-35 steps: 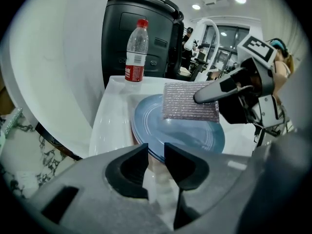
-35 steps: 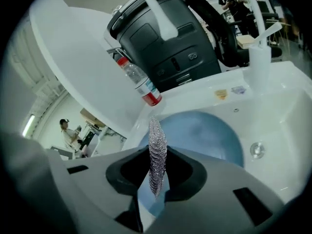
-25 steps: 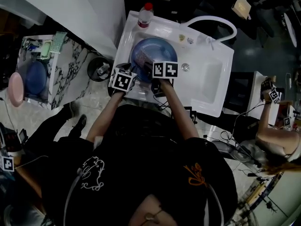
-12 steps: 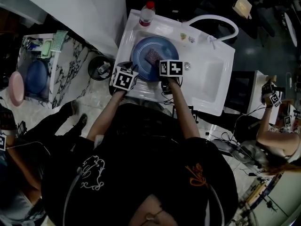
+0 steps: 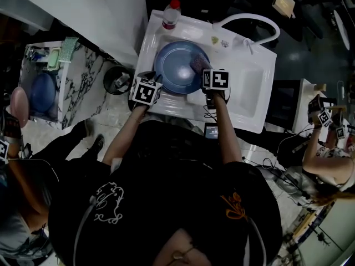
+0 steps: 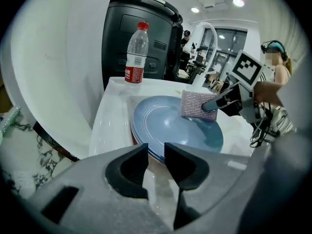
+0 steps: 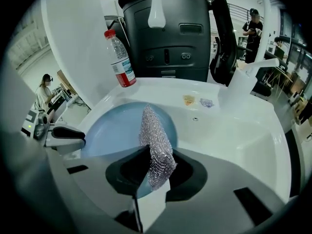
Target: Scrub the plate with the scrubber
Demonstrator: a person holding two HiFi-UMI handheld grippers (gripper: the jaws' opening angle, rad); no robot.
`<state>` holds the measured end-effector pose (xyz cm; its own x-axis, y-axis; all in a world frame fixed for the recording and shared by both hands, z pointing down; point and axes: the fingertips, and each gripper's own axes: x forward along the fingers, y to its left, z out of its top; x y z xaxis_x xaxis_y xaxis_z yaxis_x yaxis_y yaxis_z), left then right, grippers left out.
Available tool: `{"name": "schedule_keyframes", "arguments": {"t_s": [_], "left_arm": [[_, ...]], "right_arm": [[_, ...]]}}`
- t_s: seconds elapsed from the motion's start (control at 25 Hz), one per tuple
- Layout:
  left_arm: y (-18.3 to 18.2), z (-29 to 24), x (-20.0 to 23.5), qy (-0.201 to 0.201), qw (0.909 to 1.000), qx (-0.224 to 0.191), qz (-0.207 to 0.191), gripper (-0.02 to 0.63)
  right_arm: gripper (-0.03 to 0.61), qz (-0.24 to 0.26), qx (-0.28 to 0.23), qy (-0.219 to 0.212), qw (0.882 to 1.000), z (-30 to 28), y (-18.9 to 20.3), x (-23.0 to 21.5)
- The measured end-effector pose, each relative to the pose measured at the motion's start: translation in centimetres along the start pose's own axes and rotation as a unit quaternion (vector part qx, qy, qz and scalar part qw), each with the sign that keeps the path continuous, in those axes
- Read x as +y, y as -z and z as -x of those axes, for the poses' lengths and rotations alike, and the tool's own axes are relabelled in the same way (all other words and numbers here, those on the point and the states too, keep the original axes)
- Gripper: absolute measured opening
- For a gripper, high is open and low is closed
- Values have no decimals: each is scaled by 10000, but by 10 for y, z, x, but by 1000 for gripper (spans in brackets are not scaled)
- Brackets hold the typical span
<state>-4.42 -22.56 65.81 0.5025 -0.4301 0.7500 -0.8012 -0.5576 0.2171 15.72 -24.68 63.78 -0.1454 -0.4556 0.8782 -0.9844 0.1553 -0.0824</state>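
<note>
A blue plate (image 5: pixel 173 73) stands tilted in the white sink (image 5: pixel 249 96). My left gripper (image 5: pixel 156 82) is shut on its near left rim; in the left gripper view the plate (image 6: pixel 168 126) runs in behind the tips of the jaws. A silvery mesh scrubber (image 5: pixel 197 64) is pinched in my right gripper (image 5: pixel 203 69). The scrubber (image 6: pixel 197 105) presses on the plate's far right part. In the right gripper view the scrubber (image 7: pixel 155 140) sticks up from between the jaws, with the plate (image 7: pixel 109 130) behind it.
A water bottle with a red cap (image 5: pixel 171 15) stands on the sink's back left corner. A white faucet (image 5: pixel 249 24) arches over the back rim. A marble counter (image 5: pixel 83 82) at left holds another blue plate (image 5: pixel 41 90). Other people stand at right (image 5: pixel 333 168).
My right gripper has carried the scrubber from the plate's middle to its right side. The left gripper has kept its hold on the rim.
</note>
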Motion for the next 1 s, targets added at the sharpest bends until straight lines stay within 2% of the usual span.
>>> {"name": "schedule_keyframes", "arguments": {"t_s": [0.12,0.28,0.4,0.48,0.6,0.76,0.84,1.0], "left_arm": [[0,0,-1,12,10000,1,8,114],[-1,2,-1,22,10000,41,58,115],[-1,2,-1,35,10000,49,68,115],[-1,2,-1,32,10000,25,64,114],[-2,3,1,38,10000,-8,76,114],[-2,2,0,36,10000,-8,58,114],[-2,2,1,22,10000,-5,54,114],[-3,2,0,7,10000,-23,55,114]], "right_arm": [[81,321,-38,316,9990,7,-5,-9],[81,1281,-104,831,9882,20,-22,-12],[81,1336,-136,807,9876,22,-23,-9],[81,1019,-227,546,9930,26,-19,-2],[81,479,-471,-289,9973,37,-17,28],[81,-43,-444,-1437,9886,47,-1,82],[81,-63,-307,-1770,9837,46,12,105],[81,292,95,-1922,9809,38,37,129]]}}
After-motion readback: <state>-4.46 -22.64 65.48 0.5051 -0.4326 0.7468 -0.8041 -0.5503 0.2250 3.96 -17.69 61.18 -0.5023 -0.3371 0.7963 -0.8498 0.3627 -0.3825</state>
